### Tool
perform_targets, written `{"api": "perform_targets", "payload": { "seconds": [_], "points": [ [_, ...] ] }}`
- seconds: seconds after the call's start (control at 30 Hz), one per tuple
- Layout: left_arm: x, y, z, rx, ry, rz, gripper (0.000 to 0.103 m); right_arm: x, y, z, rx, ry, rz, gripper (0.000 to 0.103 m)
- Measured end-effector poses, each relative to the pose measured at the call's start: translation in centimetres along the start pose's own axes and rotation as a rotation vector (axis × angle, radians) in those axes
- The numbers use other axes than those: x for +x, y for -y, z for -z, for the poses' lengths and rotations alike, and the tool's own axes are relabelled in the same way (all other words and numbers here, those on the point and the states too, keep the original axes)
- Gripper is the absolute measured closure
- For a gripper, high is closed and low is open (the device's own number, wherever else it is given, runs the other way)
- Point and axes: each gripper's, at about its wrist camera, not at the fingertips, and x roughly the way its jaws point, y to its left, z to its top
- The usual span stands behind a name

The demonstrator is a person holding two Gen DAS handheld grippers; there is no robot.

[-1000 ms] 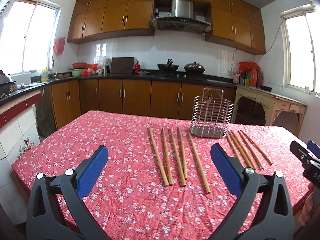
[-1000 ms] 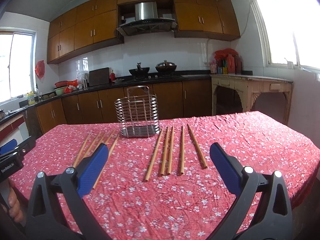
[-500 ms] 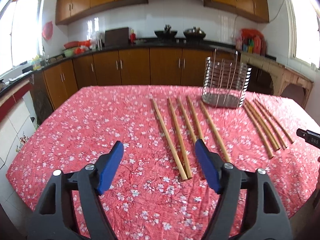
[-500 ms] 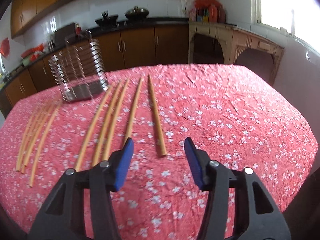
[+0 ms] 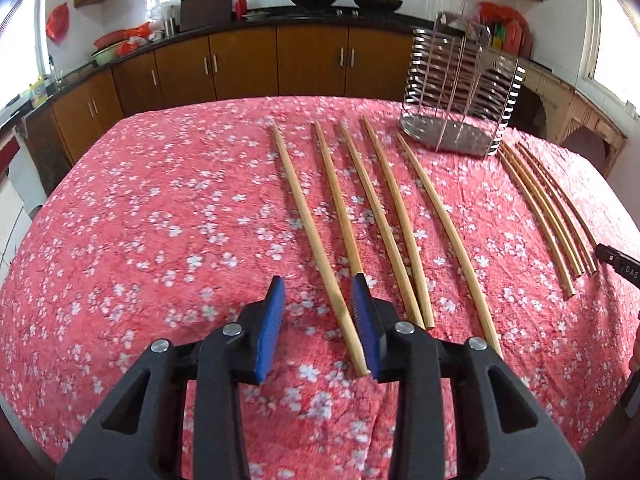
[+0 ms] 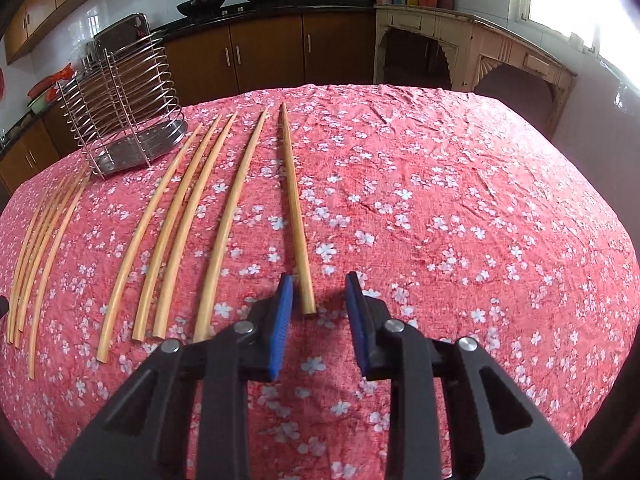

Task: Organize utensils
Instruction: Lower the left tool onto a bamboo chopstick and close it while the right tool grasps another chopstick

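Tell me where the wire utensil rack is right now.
The wire utensil rack stands upright at the table's far side, upper right in the left wrist view, behind the gap between the two groups of chopsticks.

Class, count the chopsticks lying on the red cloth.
9: five thick chopsticks spread mid-table before the wire holder, four thinner chopsticks bunched to its right. None seems hidden.

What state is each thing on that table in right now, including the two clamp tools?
Left gripper: closing around the leftmost chopstick's near end, pads not yet pressing.
Right gripper: closing around the rightmost chopstick's near end, not gripping.
Chopsticks: all flat on the tablecloth, in two groups.
Rack: upright, empty.
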Motion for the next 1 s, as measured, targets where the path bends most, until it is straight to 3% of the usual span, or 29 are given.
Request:
{"api": "perform_targets", "payload": {
  "seconds": [0.13,0.23,0.33,0.63,0.8,1.0],
  "points": [
    [0.9,0.3,-0.1,0.004,-0.029,-0.013,0.085,-0.1,0.1,-0.1,-0.004,0.0,-0.001,0.077],
    [1.1,-0.1,-0.3,-0.009,-0.033,-0.017,0.095,-0.4,0.0,-0.1,-0.013,0.001,-0.017,0.088],
    [1.2,-0.6,-0.4,-0.026,-0.035,-0.011,0.096,-0.4,-0.1,-0.1,-0.014,0.002,-0.027,0.093],
    [1.2,-0.1,-0.2,-0.022,-0.029,-0.031,0.096,-0.7,0.0,0.2,-0.015,0.007,-0.032,0.094],
    [1.0,-0.5,-0.2,-0.037,-0.035,-0.004,0.096,-1.3,0.2,0.4,-0.007,0.017,-0.05,0.095],
    [-1.1,-1.4,-0.2,-0.037,0.017,0.0,0.096,-4.7,0.8,0.2,-0.017,0.121,-0.036,0.095]
  ]
}}
